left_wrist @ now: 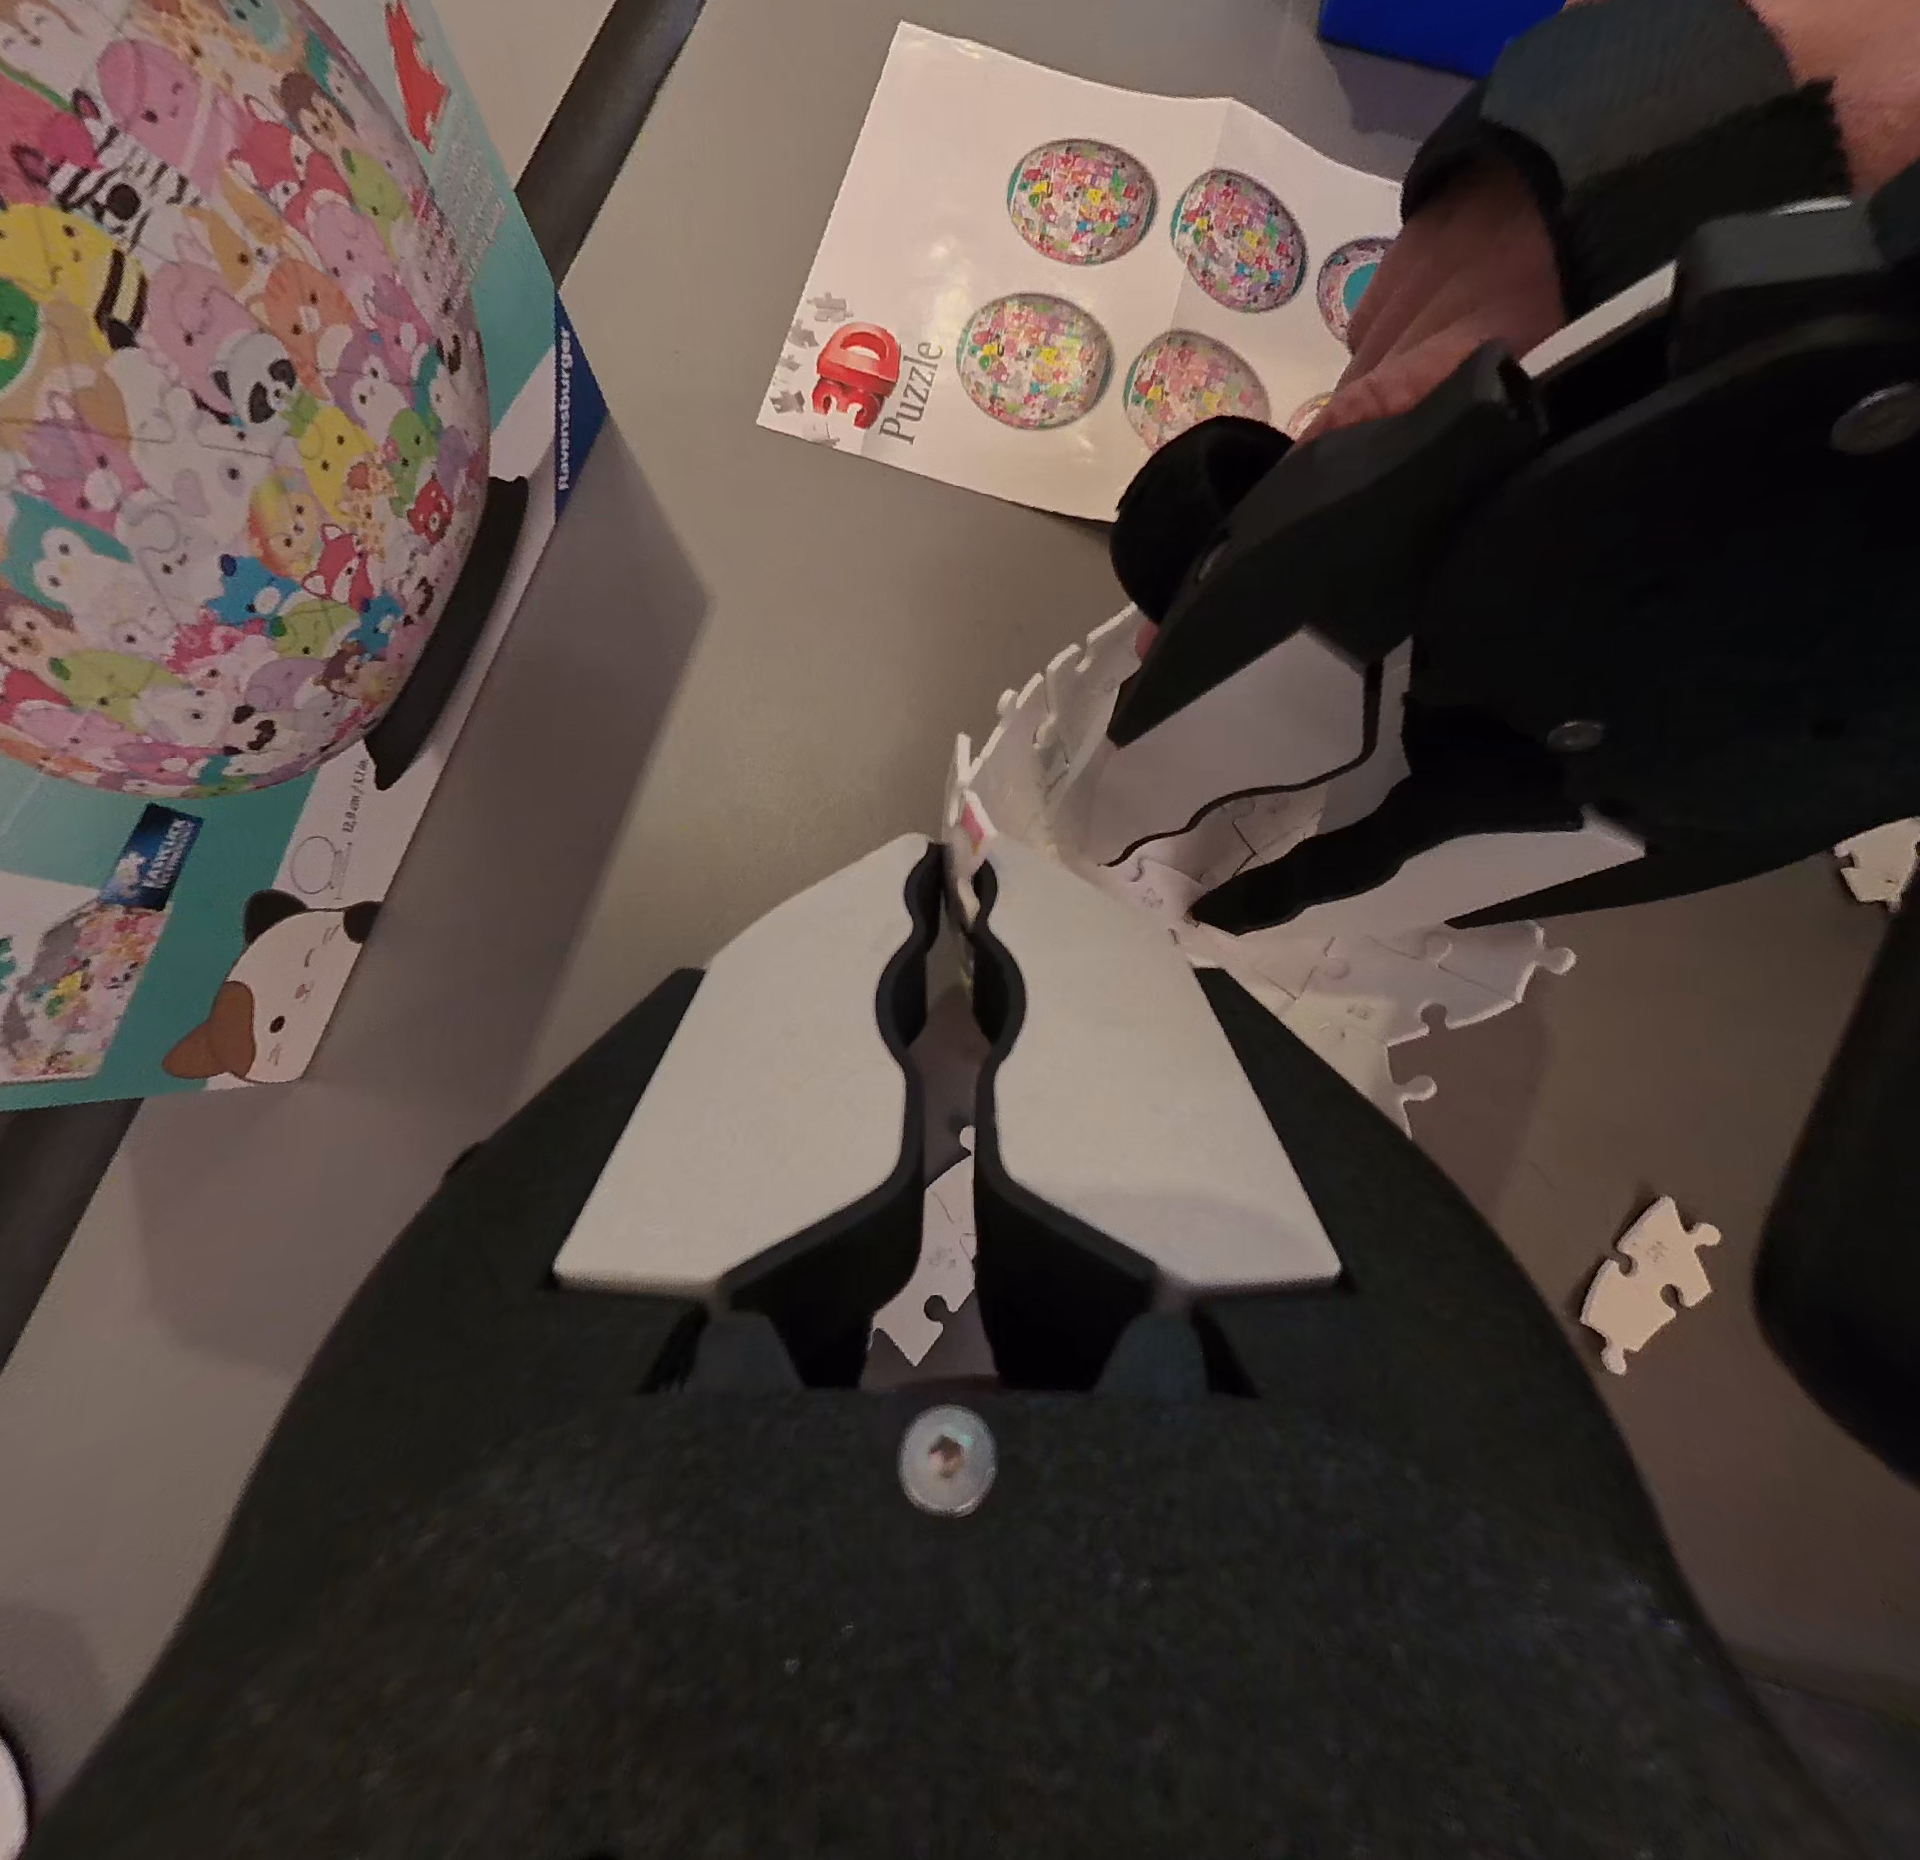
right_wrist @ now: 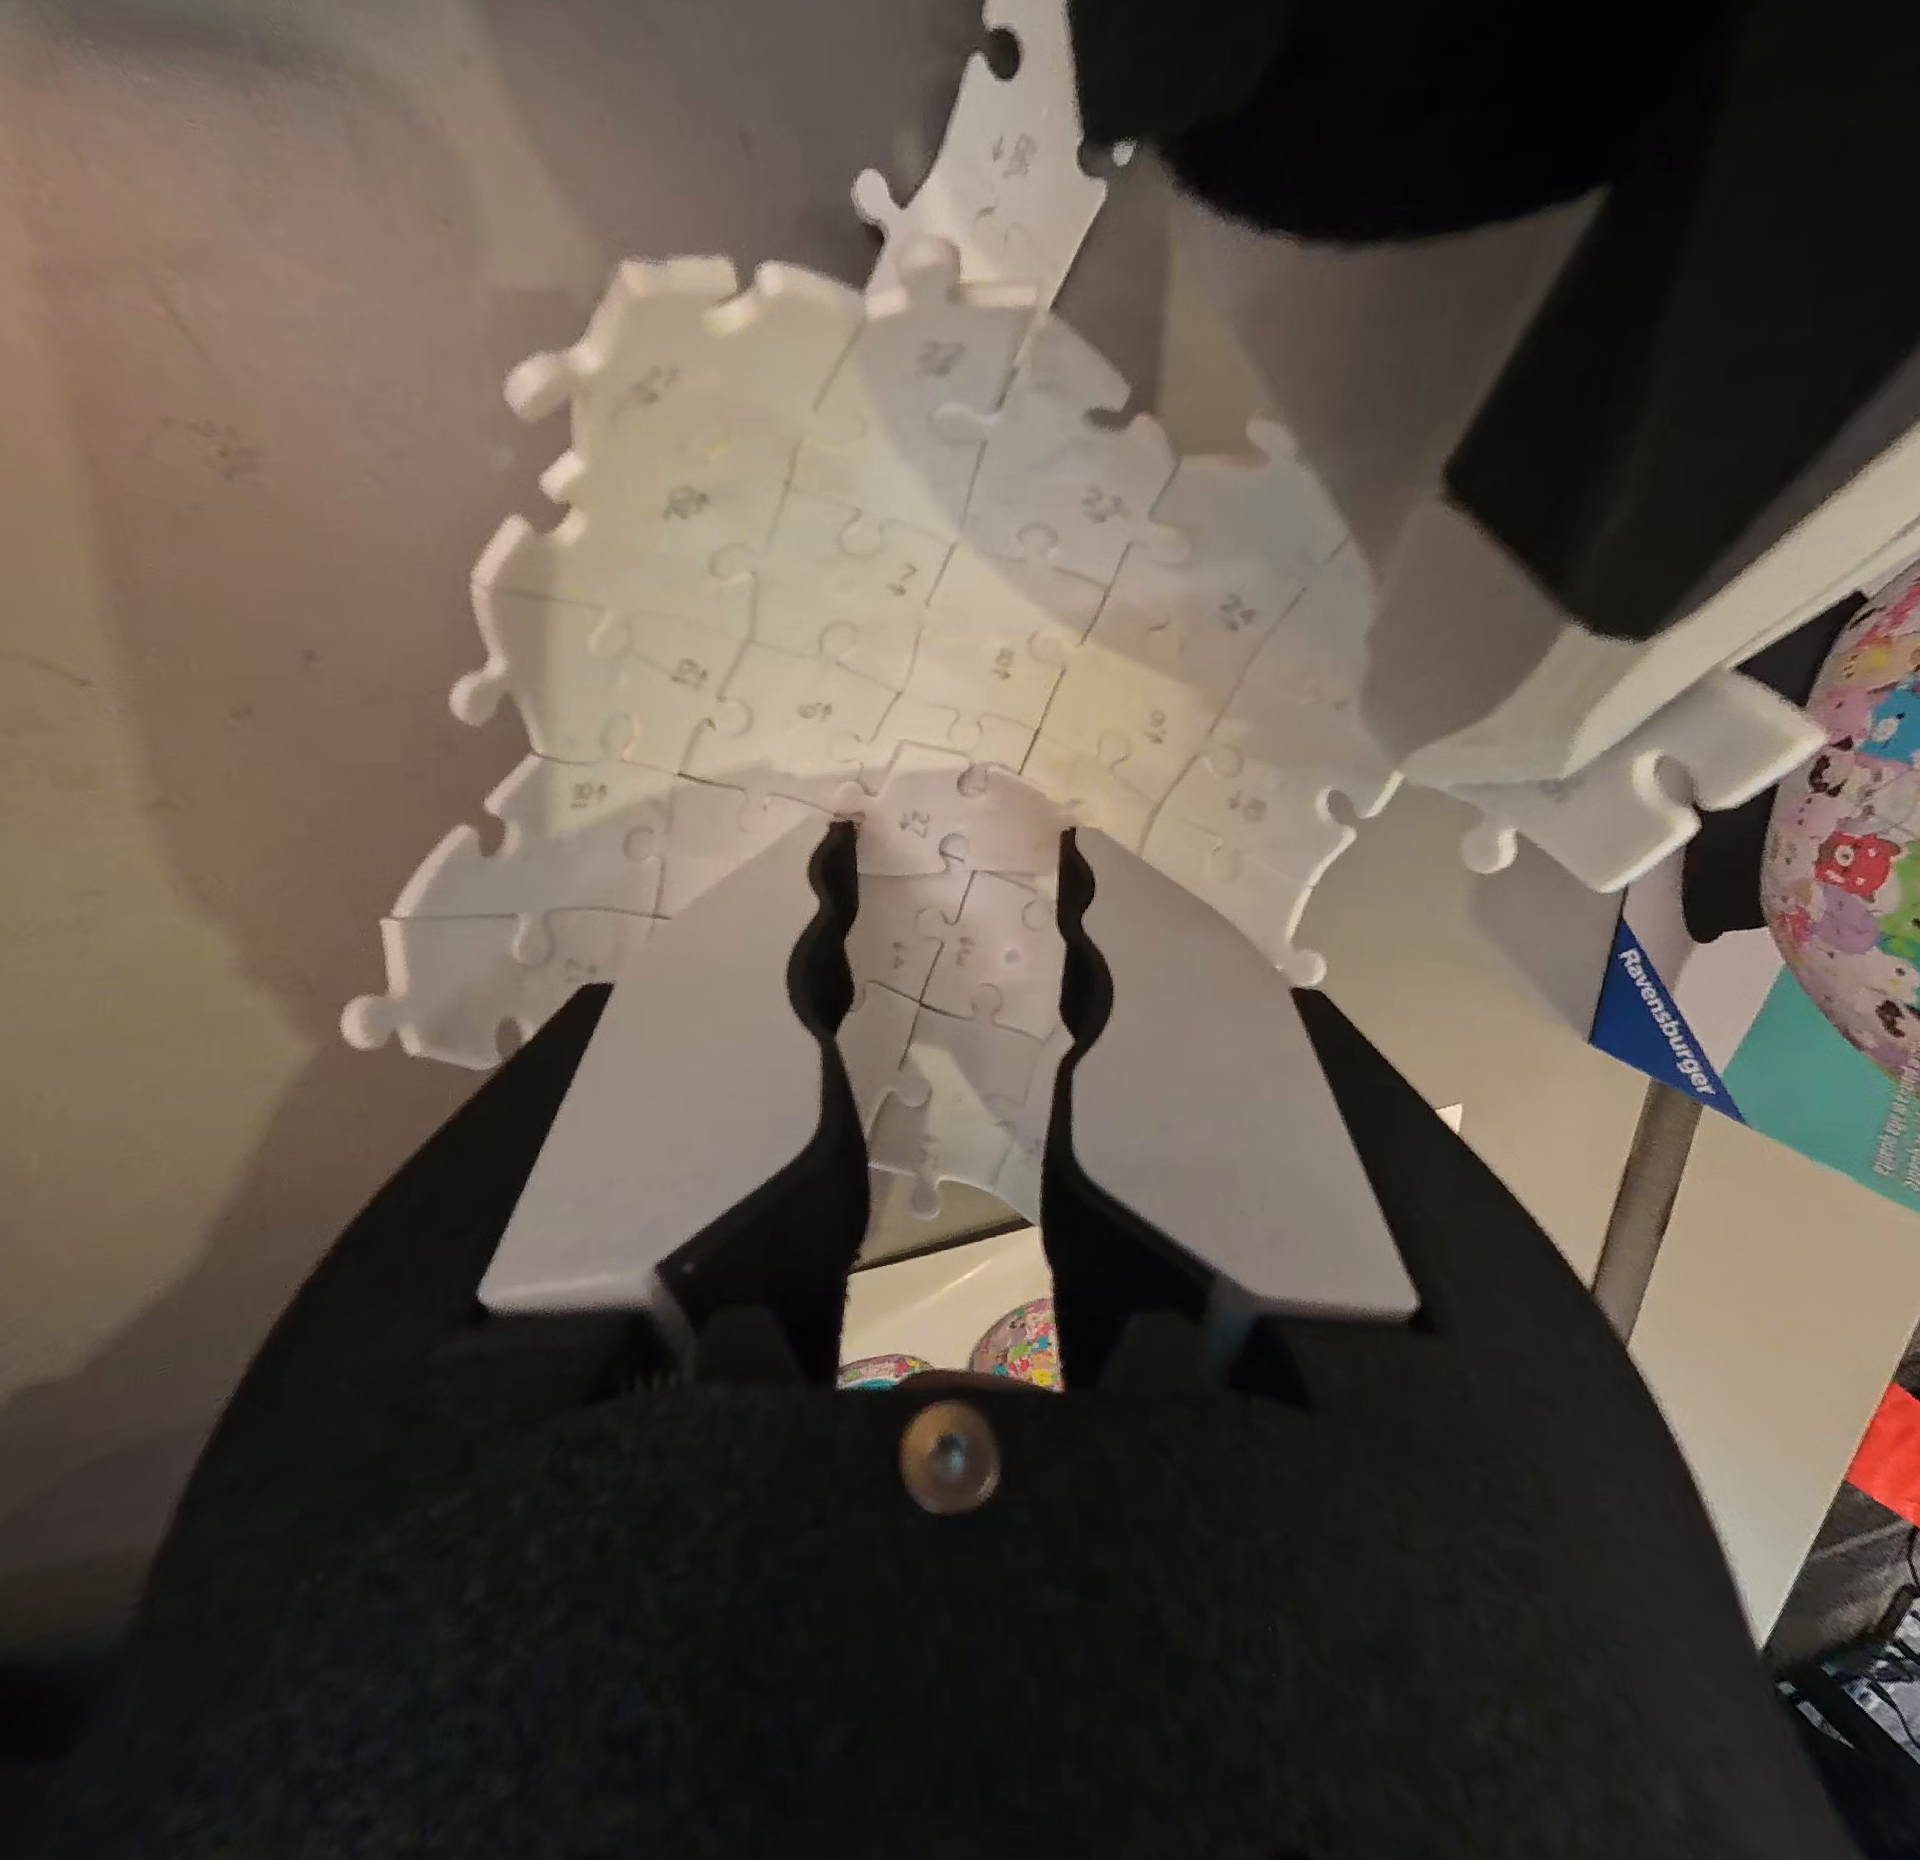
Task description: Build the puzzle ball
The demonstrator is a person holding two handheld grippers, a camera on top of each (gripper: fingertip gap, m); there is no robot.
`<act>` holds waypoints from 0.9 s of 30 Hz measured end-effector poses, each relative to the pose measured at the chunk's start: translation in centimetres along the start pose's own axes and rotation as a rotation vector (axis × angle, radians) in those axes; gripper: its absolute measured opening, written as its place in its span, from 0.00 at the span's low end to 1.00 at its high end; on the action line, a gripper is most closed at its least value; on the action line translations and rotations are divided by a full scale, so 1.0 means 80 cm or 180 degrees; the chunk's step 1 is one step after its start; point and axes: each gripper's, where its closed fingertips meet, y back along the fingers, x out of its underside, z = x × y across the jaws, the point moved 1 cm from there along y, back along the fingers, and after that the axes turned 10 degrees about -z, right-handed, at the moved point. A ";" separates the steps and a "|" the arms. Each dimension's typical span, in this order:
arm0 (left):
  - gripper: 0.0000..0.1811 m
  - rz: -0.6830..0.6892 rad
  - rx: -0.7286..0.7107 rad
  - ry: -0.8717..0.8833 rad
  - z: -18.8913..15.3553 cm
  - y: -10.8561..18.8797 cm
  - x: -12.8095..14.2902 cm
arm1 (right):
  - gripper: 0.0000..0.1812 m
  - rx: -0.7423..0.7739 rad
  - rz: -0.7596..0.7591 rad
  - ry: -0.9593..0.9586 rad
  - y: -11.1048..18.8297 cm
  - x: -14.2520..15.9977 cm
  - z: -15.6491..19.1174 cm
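The partly built puzzle shell (right_wrist: pixel 883 584), a curved sheet of joined white pieces showing its pale inner face, is being held off the grey table (left_wrist: pixel 852 667) between the two grippers, and every place here is reckoned from it. The left gripper (left_wrist: pixel 954 880) is pinching the shell's near edge, its fingers nearly pressed together with only the thin rim of a piece between the tips. The right gripper (right_wrist: pixel 961 834) is reaching in from the far right side, its fingers spread a little, one above the inner face and one seemingly beneath; whether they are truly clamping the sheet I cannot tell. In the right wrist view the shell is lying straight ahead of the fingers, its longer spread running across them, with a lone tongue of pieces sticking out at the far end. That open, knobbed border seems to be what the next piece must meet, and the left gripper is sitting nearer to it. A loose puzzle piece (left_wrist: pixel 1652 1280) is lying on the table right of the shell, well apart from it. Beyond the shell the instruction sheet (left_wrist: pixel 997 283) is lying flat, and to its left the puzzle box (left_wrist: pixel 260 460) is standing; neither is blocking the way.
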 end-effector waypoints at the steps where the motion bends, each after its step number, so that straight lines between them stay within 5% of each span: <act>1: 0.01 -0.0003 0.0001 0.0002 0.000 0.000 0.000 | 0.20 0.0010 0.0007 0.0017 0.000 0.000 0.000; 6: 0.01 -0.0010 0.0010 0.0019 0.001 0.001 0.000 | 0.20 0.0062 0.0017 0.0060 0.001 -0.001 -0.003; 8: 0.01 -0.0009 0.0014 0.0024 0.001 0.000 0.001 | 0.08 0.0099 0.0025 0.0130 0.003 0.000 -0.005; 17: 0.01 -0.0006 0.0019 0.0035 0.001 0.000 0.001 | 0.23 0.0004 -0.0035 0.0059 0.004 -0.001 0.001; 27: 0.01 -0.0014 0.0014 0.0016 0.001 0.001 0.000 | 0.21 -0.0057 -0.0040 0.0021 0.001 -0.001 0.003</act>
